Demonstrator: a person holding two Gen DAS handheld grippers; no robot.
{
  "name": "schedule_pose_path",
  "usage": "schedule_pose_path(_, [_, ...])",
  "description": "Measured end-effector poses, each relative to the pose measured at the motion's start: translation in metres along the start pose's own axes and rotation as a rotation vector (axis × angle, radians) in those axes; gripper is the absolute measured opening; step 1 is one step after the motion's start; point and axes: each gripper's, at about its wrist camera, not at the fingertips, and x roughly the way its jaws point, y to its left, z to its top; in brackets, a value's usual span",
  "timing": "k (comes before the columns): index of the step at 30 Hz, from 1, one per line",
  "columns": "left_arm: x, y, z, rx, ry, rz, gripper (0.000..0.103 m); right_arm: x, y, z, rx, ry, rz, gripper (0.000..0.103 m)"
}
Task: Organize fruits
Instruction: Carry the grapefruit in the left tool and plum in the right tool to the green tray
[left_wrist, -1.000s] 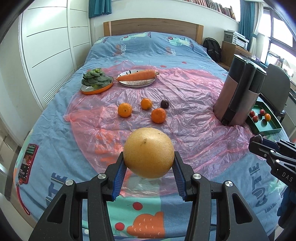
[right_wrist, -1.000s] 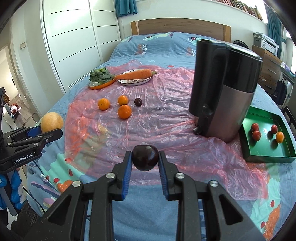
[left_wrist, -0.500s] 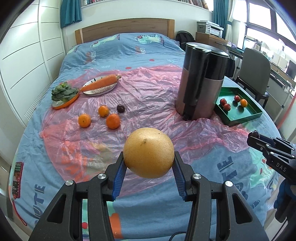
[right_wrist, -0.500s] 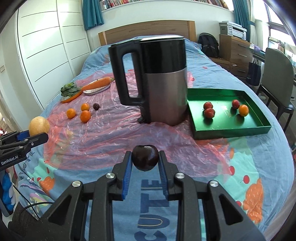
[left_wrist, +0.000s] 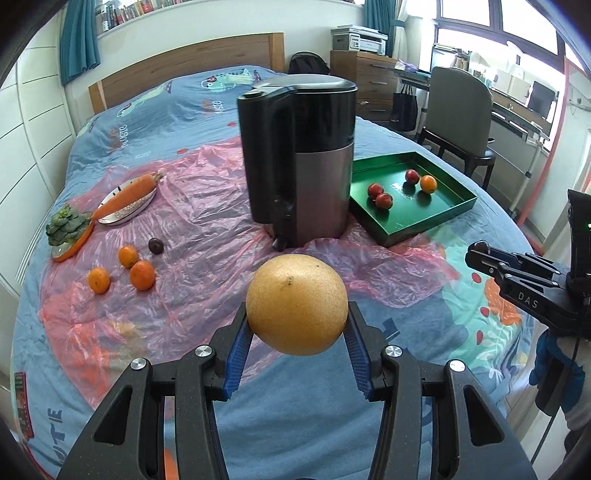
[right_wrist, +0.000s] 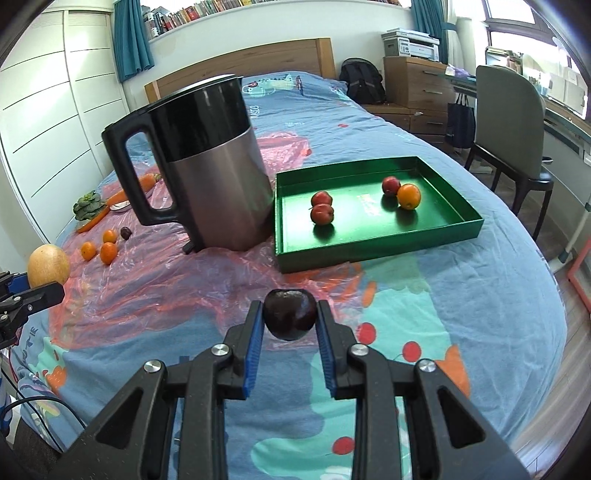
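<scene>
Left gripper (left_wrist: 297, 328): jaws clamped on the grapefruit (left_wrist: 296, 304), held above the bed (left_wrist: 192, 417). Right gripper (right_wrist: 290, 325): jaws clamped on a dark plum (right_wrist: 290, 314), also off the bed. Beyond them, the kettle (right_wrist: 207, 166) stands on the pink plastic sheet (left_wrist: 207, 266), with the green tray (right_wrist: 373, 236) just to its right, holding three red fruits and one orange. Left of the kettle: three loose oranges (left_wrist: 142, 275) and a second plum (left_wrist: 156, 246). Farthest: carrot (left_wrist: 127, 195) on a plate.
</scene>
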Motion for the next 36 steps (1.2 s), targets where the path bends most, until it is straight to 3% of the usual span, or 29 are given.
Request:
schedule_pose_path(16, [0.066, -0.079, 0.061, 0.115, 0.046, -0.139, 0.043, 0.038, -0.091, 0.049, 0.061, -0.022, -0.080, 0.000])
schedule_pose_path(29, [0.142, -0.131, 0.112, 0.196, 0.098, -0.228, 0.043, 0.105, -0.168, 0.108, 0.013, 0.011, -0.153, 0.000])
schedule_pose_path(36, [0.179, -0.148, 0.132, 0.237, 0.125, -0.227, 0.043, 0.141, -0.187, 0.118, -0.007, 0.042, -0.164, 0.000])
